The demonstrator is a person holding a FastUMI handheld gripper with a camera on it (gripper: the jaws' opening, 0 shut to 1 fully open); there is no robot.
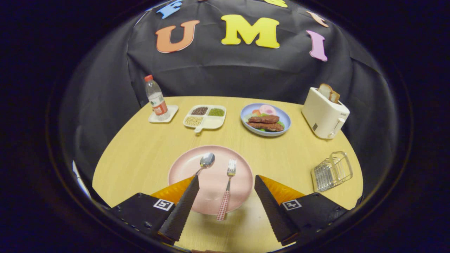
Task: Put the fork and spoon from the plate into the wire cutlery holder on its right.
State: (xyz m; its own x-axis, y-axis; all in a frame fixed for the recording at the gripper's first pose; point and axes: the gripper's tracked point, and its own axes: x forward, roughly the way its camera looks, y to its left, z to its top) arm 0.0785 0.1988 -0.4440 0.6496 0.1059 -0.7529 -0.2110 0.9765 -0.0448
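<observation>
A pink plate lies on the wooden table just ahead of my gripper. On it lie a spoon and a fork with a red-checked handle that reaches over the plate's near rim. The fork lies between my fingers, which stand wide open above the plate's near half and touch nothing. The left finger hides the spoon's handle. The wire cutlery holder stands to the right of the plate, beyond my right finger.
Along the table's far side stand a water bottle on a white coaster, a divided dish of beans, a blue plate of food, and a white toaster with bread. The table's edge curves close behind the holder.
</observation>
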